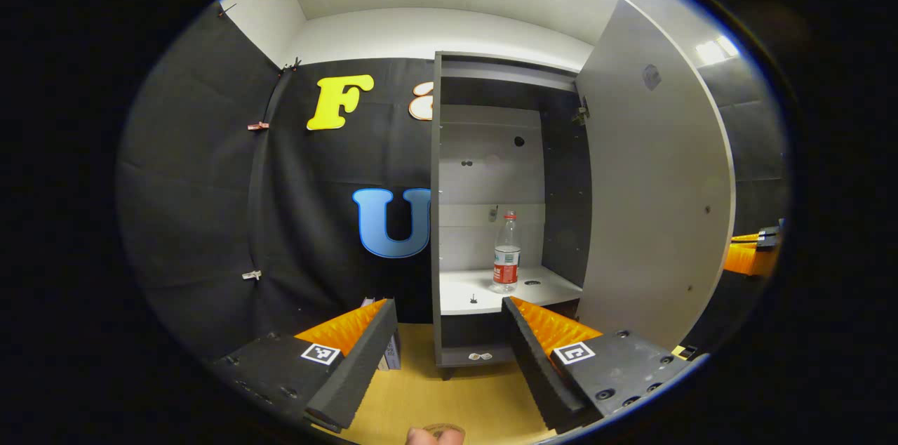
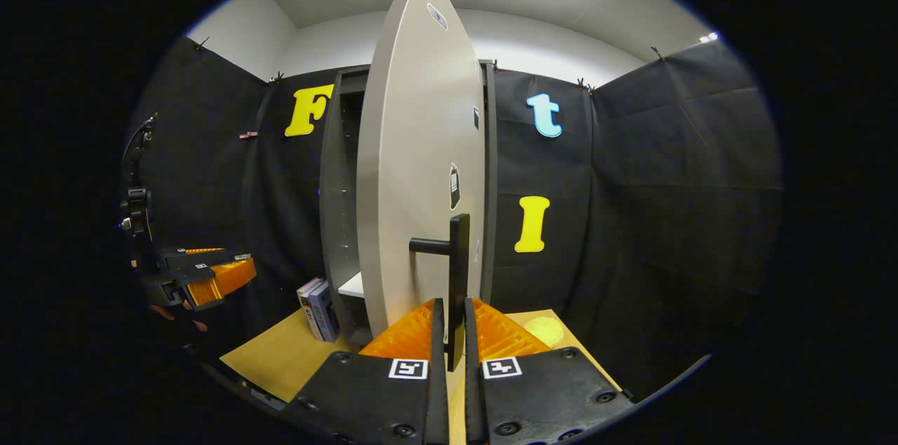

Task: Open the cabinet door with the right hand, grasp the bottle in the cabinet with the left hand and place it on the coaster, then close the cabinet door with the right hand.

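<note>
The grey cabinet [image 1: 436, 220] stands with its door [image 1: 652, 185] swung wide to the right. A clear water bottle [image 1: 506, 252] with a red label stands upright on the white shelf [image 1: 463, 294] inside. My left gripper [image 1: 449, 315] is open, a little in front of the shelf and below it, with nothing between its fingers. In the right gripper view, my right gripper [image 2: 454, 336] is shut on the black bar handle [image 2: 457, 269] of the door [image 2: 421, 171]. A pale round coaster [image 2: 544, 330] lies on the wooden table right of the handle. My left gripper [image 2: 210, 276] shows far left there.
A few books [image 2: 319, 308] lean against the cabinet's left side on the wooden table [image 2: 280, 357]. Two small dark bits [image 1: 532, 283] lie on the shelf by the bottle. The right gripper's orange finger [image 1: 751, 255] peeks out past the door's edge.
</note>
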`<state>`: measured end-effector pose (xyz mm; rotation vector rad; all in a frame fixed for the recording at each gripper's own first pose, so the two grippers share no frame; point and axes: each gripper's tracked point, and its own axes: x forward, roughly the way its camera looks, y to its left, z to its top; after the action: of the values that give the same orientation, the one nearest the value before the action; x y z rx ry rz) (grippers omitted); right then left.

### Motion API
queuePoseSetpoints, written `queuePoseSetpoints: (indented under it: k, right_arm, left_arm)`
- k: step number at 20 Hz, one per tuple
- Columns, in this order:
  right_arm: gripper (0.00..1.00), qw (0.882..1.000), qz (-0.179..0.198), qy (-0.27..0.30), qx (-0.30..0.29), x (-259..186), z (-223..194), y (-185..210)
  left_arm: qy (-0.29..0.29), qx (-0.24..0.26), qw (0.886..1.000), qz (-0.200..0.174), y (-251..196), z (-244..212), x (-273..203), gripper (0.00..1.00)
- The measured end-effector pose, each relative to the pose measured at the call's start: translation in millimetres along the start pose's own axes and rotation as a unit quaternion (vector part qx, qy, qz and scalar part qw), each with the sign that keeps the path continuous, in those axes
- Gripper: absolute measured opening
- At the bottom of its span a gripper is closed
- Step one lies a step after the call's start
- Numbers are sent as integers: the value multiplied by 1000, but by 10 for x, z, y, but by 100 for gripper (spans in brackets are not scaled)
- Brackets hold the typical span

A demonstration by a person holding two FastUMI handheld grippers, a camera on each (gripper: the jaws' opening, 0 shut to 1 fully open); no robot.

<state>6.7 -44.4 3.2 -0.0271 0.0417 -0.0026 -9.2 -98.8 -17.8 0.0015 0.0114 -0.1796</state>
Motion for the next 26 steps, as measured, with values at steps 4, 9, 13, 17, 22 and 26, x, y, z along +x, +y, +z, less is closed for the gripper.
queuePoseSetpoints:
  k: [4,9,13,17,22,26]
  right_arm:
    - [13,1000,-16,-2,2,-24,33,-265]
    - [10,1000,-21,-1,19,-42,28,-456]
    - [19,999,-28,-3,28,-73,25,-658]
    - [8,1000,1,-8,18,-131,59,-646]
    - [25,999,-12,-39,21,-363,222,-917]
    - [79,995,-97,-13,33,-471,8,-1554]
  left_arm:
    - [-1,-1,1000,-10,-225,27,116,95]
    - [-6,0,1000,-13,-494,84,255,95]
    - [-10,-2,1000,-16,-742,132,435,94]
    - [-16,12,1000,-24,-1024,208,695,94]
    - [-16,23,999,-37,-1325,275,1136,94]
    - [-14,23,999,-44,-1550,255,1607,95]
